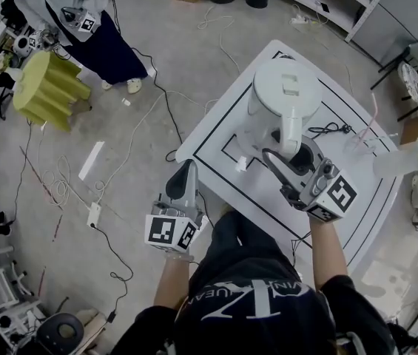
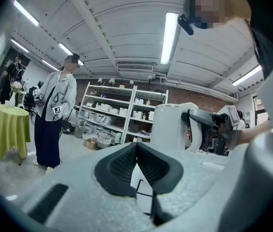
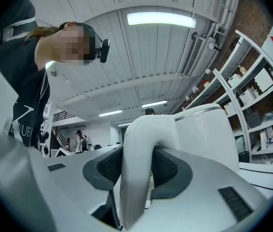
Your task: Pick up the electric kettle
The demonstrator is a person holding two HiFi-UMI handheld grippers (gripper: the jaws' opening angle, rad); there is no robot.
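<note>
A white electric kettle (image 1: pixel 282 98) stands over the white table (image 1: pixel 356 198), its handle (image 1: pixel 290 132) toward me. My right gripper (image 1: pixel 288 157) is shut on that handle (image 3: pixel 138 163); both dark pads (image 3: pixel 167 166) press its sides, and the kettle's body (image 3: pixel 208 134) rises just beyond. My left gripper (image 1: pixel 186 176) hovers off the table's left edge, jaws together with nothing between them (image 2: pixel 137 151). From the left gripper view the kettle (image 2: pixel 167 127) and the right gripper (image 2: pixel 218 127) show to the right.
Black lines mark rectangles on the table (image 1: pixel 220 128). A black cord (image 1: pixel 327 130) lies right of the kettle. A person (image 1: pixel 83 21) stands at far left beside a yellow-draped stand (image 1: pixel 46 87). Cables (image 1: pixel 61 176) trail over the floor. Shelves (image 2: pixel 112 112) line the back wall.
</note>
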